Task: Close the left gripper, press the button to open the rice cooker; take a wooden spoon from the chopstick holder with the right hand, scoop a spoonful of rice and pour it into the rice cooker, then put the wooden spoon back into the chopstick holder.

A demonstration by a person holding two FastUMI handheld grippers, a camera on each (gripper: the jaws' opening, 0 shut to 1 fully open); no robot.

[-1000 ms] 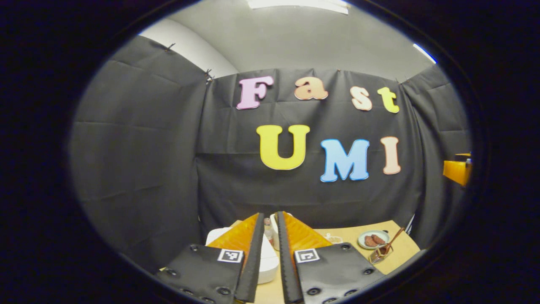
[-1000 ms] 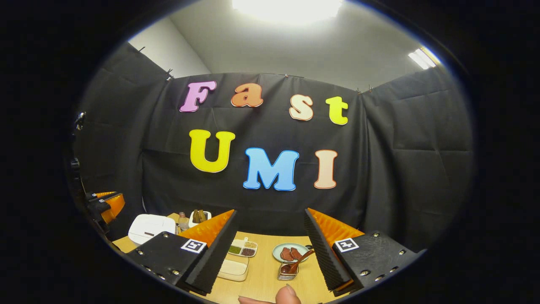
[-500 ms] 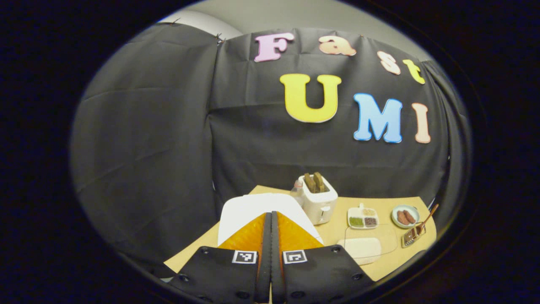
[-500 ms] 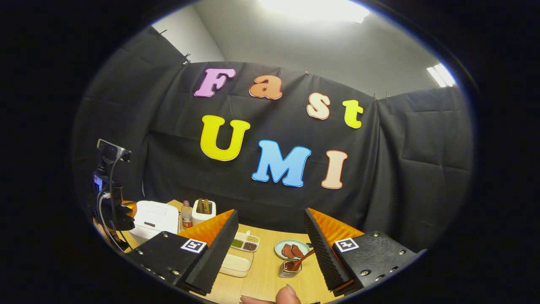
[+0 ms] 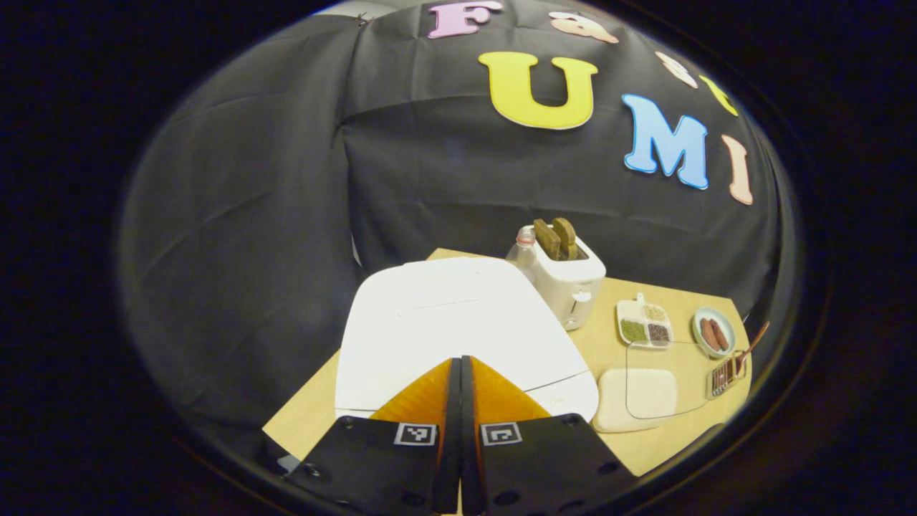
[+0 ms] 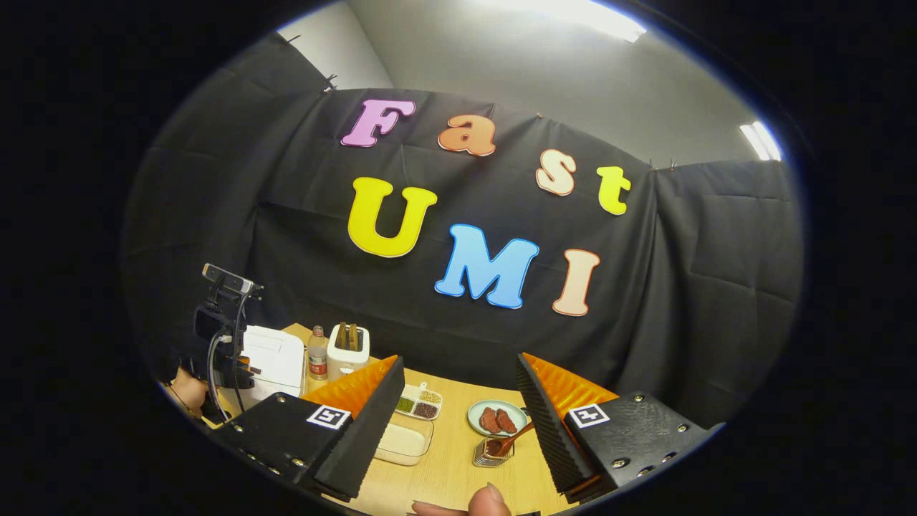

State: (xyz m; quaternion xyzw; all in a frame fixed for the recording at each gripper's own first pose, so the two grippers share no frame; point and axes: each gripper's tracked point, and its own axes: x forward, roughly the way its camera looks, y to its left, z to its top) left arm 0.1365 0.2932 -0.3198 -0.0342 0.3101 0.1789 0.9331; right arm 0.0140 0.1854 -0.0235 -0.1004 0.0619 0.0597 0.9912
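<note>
In the left gripper view, the left gripper has its jaws pressed together with nothing between them, poised over the front edge of the white rice cooker (lid down). Behind stand a toaster and a bottle; to the right, a clear container of rice.

In the right gripper view, the right gripper is spread wide and empty above the table. The wooden spoon leans in the chopstick holder, just before a plate. The rice cooker sits far left.
</note>
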